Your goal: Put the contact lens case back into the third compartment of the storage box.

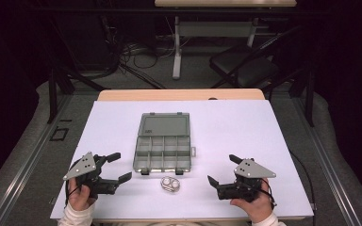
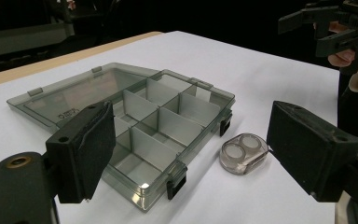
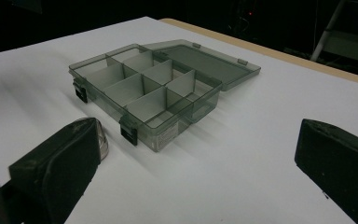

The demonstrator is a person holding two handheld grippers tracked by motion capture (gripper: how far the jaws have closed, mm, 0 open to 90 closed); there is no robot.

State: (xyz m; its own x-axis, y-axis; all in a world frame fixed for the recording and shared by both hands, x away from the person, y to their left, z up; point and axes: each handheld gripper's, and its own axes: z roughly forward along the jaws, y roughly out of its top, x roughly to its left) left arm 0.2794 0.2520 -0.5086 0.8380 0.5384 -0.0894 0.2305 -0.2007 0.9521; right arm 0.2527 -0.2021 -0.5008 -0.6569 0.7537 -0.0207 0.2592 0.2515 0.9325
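With both the left gripper and right gripper spread wide and empty, nothing is started: the small clear two-well case, possibly a contact-lens case, lies just before the open compartment box, awaiting a pinch.

You have a white tabletop with a wooden strip along its far edge. On it, near the middle, lies a smoky clear box with its lid folded flat open away from you and its dividers bare. Just beside its near edge lies a small clear case with two round wells.
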